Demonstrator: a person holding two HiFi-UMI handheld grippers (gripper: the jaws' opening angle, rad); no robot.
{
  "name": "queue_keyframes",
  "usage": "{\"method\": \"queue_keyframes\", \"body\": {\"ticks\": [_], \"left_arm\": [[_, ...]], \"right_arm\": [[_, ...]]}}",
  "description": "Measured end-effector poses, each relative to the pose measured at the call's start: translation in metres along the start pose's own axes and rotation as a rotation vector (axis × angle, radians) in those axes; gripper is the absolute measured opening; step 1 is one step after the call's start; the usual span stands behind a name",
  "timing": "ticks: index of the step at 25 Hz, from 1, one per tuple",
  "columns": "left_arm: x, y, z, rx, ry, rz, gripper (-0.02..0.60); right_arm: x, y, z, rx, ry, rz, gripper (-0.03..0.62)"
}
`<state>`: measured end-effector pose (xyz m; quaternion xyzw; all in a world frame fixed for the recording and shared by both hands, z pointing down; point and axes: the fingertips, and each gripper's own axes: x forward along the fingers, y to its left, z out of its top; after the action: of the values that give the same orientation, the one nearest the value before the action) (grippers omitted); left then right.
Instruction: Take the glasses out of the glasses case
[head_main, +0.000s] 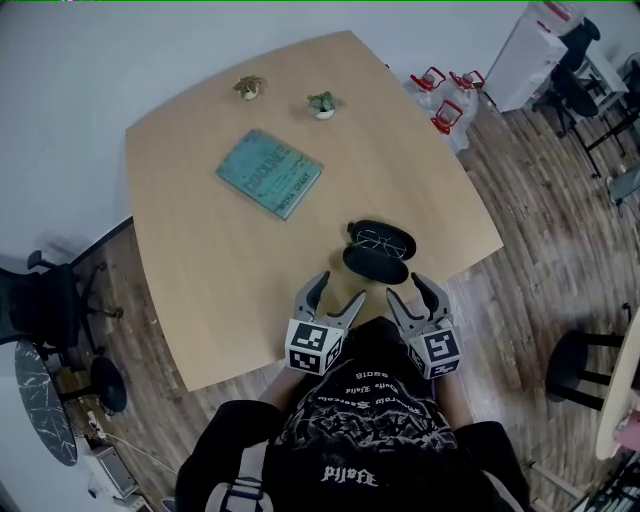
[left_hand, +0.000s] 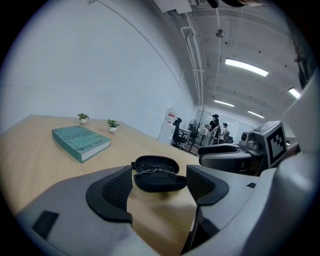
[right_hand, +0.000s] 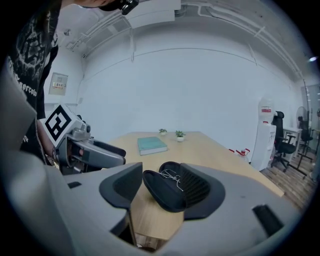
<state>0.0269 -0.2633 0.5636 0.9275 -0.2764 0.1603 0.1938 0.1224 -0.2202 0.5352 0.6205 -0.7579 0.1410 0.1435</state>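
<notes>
Open glasses case (head_main: 375, 265), long axis roughly crosswise, glasses (head_main: 378, 238) inside; left gripper (head_main: 340, 287), right gripper (head_main: 408, 287) jaws wide.

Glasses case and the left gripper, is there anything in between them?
No, just bare wooden table lies between the open glasses case and the left gripper. The head view shows it.

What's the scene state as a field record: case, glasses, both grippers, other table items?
glasses case: open, on wooden table, near the person's edge
glasses: lying in the case's far half
left gripper: open, empty, short of the case
right gripper: open, empty, short of the case
other: teal book mid-table; two small potted plants near far edge
</notes>
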Motion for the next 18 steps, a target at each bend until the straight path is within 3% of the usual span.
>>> {"method": "queue_keyframes", "body": {"ticks": [8, 15, 18], "left_arm": [[0.004, 0.023, 0.003, -0.066, -0.003, 0.085, 0.347], [0.013, 0.030, 0.014, -0.074, -0.001, 0.130, 0.347], [0.014, 0.034, 0.015, -0.076, -0.004, 0.164, 0.347]], "right_arm": [[0.033, -0.011, 0.002, -0.081, 0.092, 0.100, 0.241], [0.062, -0.019, 0.009, -0.163, 0.160, 0.182, 0.241], [0.073, -0.026, -0.001, -0.163, 0.235, 0.219, 0.241]]}}
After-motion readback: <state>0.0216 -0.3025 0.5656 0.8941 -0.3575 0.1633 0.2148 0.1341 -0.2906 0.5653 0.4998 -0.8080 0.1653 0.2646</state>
